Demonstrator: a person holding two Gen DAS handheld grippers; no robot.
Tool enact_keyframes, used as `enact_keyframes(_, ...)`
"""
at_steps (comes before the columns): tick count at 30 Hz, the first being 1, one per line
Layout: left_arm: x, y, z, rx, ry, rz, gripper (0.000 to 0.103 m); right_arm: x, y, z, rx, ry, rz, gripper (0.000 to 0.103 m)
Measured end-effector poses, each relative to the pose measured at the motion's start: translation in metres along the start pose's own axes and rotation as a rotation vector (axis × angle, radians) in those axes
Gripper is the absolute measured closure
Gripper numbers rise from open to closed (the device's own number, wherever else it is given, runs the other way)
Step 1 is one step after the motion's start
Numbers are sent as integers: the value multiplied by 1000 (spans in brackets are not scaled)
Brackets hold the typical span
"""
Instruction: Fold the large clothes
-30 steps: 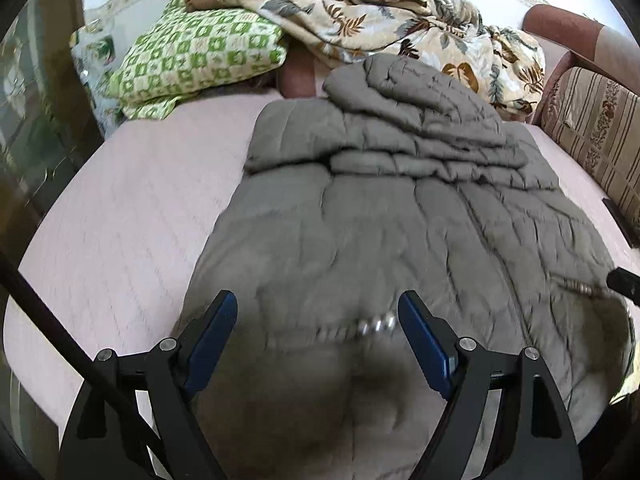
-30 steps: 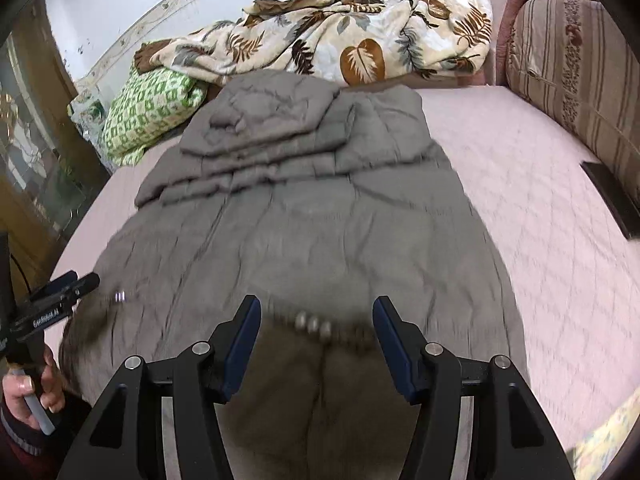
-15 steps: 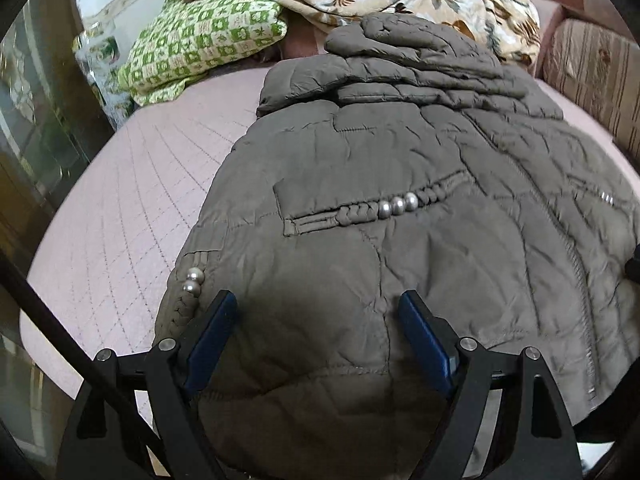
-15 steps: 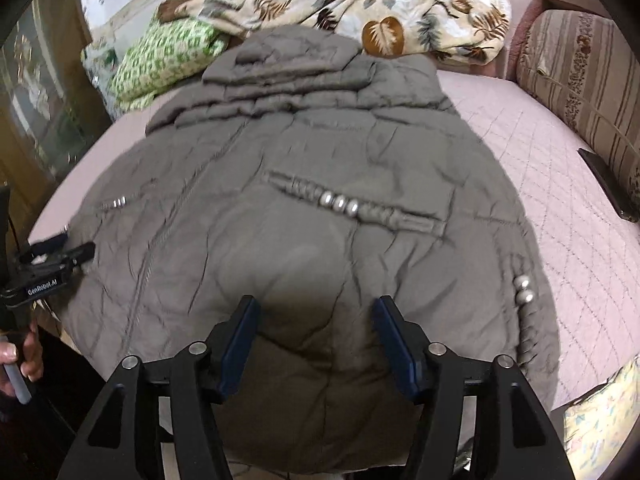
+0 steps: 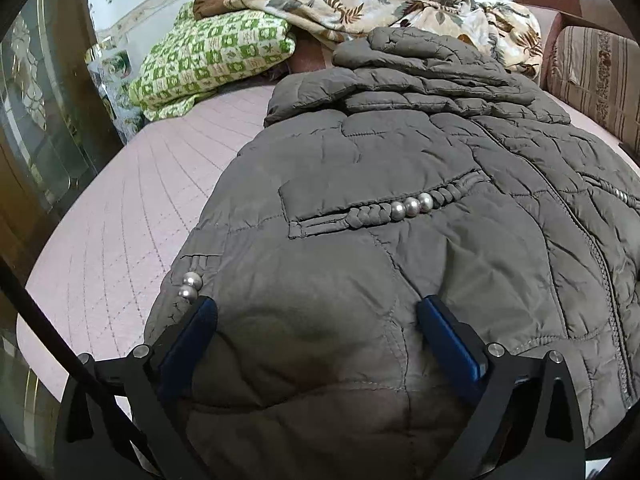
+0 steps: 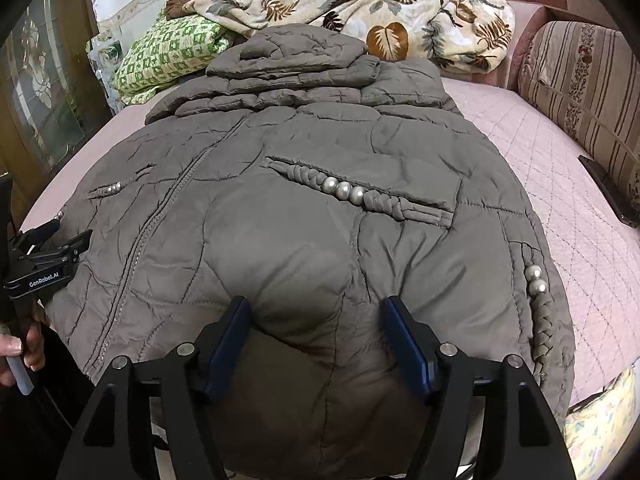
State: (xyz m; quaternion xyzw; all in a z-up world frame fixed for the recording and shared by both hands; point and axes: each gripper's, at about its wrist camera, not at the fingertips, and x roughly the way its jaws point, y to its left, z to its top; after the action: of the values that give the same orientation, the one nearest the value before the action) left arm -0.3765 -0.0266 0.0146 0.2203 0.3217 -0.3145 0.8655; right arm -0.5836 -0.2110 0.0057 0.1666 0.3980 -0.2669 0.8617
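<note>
Both grippers hang over the hem end of a grey quilted jacket (image 5: pixel 400 184) that lies front-up on a pink quilted bed cover (image 5: pixel 132 200), its hood folded onto the collar at the end farthest from the tools. Left gripper (image 5: pixel 316 316) has its blue pads spread very wide, its jaws having just been opening; the padded hem bulges up between them, yet the pads do not press on it. Just ahead of it runs a braided pocket trim with three silver beads (image 5: pixel 412 206), and two more beads (image 5: pixel 190 285) sit right beside its left finger at the jacket's side seam. Right gripper (image 6: pixel 316 316) is also spread, less widely, its jaws likewise having just been opening, with the hem puffing between the pads and no pinch on it. Ahead of this gripper lies the other beaded pocket trim (image 6: pixel 344 190); to its left the zipper (image 6: pixel 160 216) runs up the jacket, and farther left the other gripper is seen from the side at the jacket's edge, held in a person's hand (image 6: pixel 24 348). Beyond the jacket, at the far end from both tools, rest a green checked pillow (image 5: pixel 216 56) and a leaf-print blanket (image 6: pixel 360 8). Off to the right stands a striped sofa cushion (image 6: pixel 584 80), with a dark flat object (image 6: pixel 608 188) on the cover beside it.
</note>
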Motion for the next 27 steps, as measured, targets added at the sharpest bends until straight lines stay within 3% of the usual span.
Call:
enact_keyframes(11,-1,2,-3,-1,-11,-26,2,-3,2,-14,-9,-104,-12,23)
enact_keyframes(16,-8,5,-2,-3,10,-37,2,-15,-3,-12,-9,-60,25,23)
enact_keyframes(21,-34,29,-7,-92,-44,-99,3,-64,-42,-7,105,-175,82,22)
enact_keyframes(27,-56,73,-11,-245,-111,-50,3,-98,-119,4,292,-224,-11,22)
